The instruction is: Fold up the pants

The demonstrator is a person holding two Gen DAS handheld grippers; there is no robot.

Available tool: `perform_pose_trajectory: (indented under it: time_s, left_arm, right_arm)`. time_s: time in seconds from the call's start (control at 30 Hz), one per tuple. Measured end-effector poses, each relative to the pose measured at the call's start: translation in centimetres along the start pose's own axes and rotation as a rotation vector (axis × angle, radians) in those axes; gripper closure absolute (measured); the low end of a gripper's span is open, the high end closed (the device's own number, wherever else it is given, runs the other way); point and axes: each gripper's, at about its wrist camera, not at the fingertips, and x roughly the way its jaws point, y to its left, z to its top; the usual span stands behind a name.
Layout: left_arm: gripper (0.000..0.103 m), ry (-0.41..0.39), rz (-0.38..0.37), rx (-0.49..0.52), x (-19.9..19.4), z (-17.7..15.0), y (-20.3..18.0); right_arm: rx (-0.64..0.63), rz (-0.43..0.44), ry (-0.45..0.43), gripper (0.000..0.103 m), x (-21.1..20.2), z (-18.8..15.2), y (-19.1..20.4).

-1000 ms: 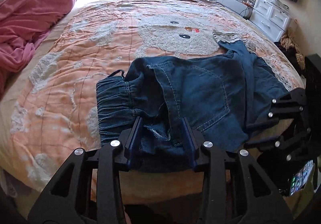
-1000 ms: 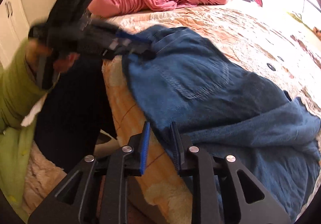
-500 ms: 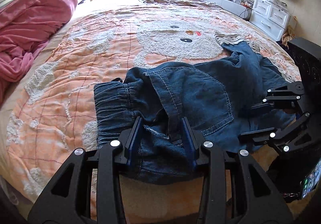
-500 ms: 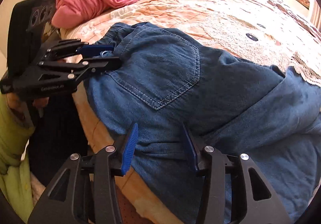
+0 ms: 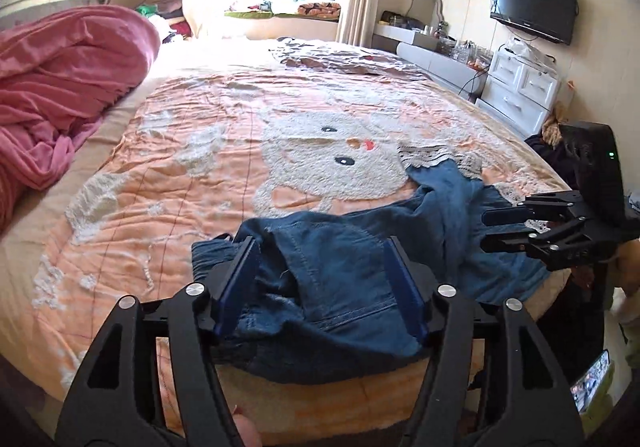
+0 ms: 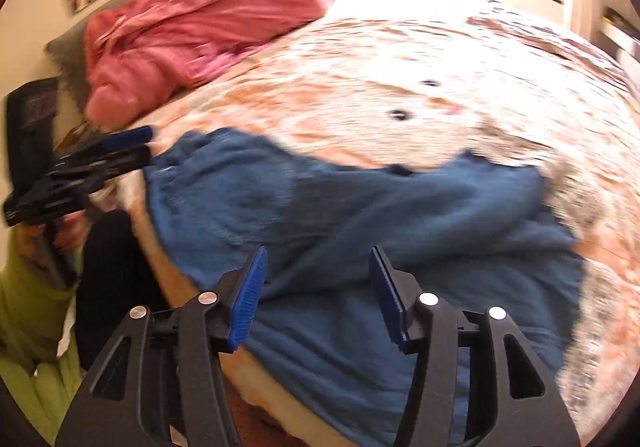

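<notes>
My left gripper point(image 5: 324, 283): fingers wide, empty, above pants point(image 5: 340, 287). My right gripper point(image 6: 316, 295): fingers wide, empty. Pink blanket point(image 5: 60, 87) at ten o'clock on bed point(image 5: 200, 151).

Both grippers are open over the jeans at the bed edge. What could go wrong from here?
1. The jeans lie bunched with the lower part draped over the edge of the bed; a careless tug may slide them off.
2. The left gripper straddles layered folds near the waistband, so closing may pinch several layers.
3. The right gripper view is blurred, so its aim is uncertain.
</notes>
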Motion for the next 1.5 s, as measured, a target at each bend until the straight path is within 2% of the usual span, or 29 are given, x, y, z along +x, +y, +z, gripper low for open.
perform_pose_trajectory:
  time_s: [0.03, 0.23, 0.33, 0.5, 0.63, 0.67, 0.73, 0.87, 1.03, 1.13, 1.2, 1.33, 1.5]
  left_arm:
    - [0.038, -0.004, -0.003, 0.015, -0.2, 0.3, -0.7]
    - [0.022, 0.026, -0.084, 0.081, 1.0, 1.3, -4.7]
    - [0.020, 0.060, -0.135, 0.103, 2.2, 1.2, -6.9]
    - [0.020, 0.147, -0.214, 0.122, 5.0, 0.2, -9.8]
    - [0.022, 0.203, -0.259, 0.104, 7.1, -0.5, -10.8]
    - [0.024, 0.218, -0.272, 0.095, 7.6, -0.6, -10.9]
    - [0.038, 0.242, -0.283, 0.075, 8.5, -0.6, -11.0]
    - [0.047, 0.285, -0.309, 0.034, 10.2, -0.3, -10.9]
    - [0.077, 0.324, -0.296, 0.012, 12.8, 0.1, -10.8]
    - [0.089, 0.334, -0.305, -0.012, 13.9, 0.3, -10.6]
    - [0.093, 0.310, -0.339, -0.021, 14.1, 0.2, -10.7]
    - [0.094, 0.274, -0.389, 0.016, 14.1, -0.2, -11.7]
    - [0.094, 0.233, -0.448, 0.050, 13.5, -0.2, -12.5]
  right_arm:
    - [0.021, -0.018, -0.009, 0.044, -0.5, -0.1, -0.9]
    - [0.111, -0.103, -0.055, 0.030, -2.6, 0.0, -4.7]
    - [0.143, -0.129, -0.070, 0.022, -3.3, 0.0, -6.0]
    - [0.177, -0.154, -0.075, 0.020, -4.0, 0.0, -7.5]
    - [0.192, -0.160, -0.080, 0.019, -4.1, 0.2, -8.0]
    - [0.195, -0.159, -0.079, 0.019, -4.0, 0.2, -8.1]
    - [0.195, -0.160, -0.078, 0.019, -3.8, 0.4, -8.3]
    - [0.191, -0.163, -0.080, 0.019, -3.5, 1.0, -8.6]
    - [0.184, -0.163, -0.078, 0.019, -2.6, 2.3, -8.8]
    - [0.174, -0.168, -0.072, 0.019, -1.9, 3.2, -8.9]
    - [0.174, -0.170, -0.069, 0.019, -1.3, 4.0, -9.1]
    - [0.147, -0.198, -0.034, 0.020, 1.0, 6.2, -9.3]
    - [0.093, -0.284, 0.055, 0.021, 6.2, 8.8, -9.3]
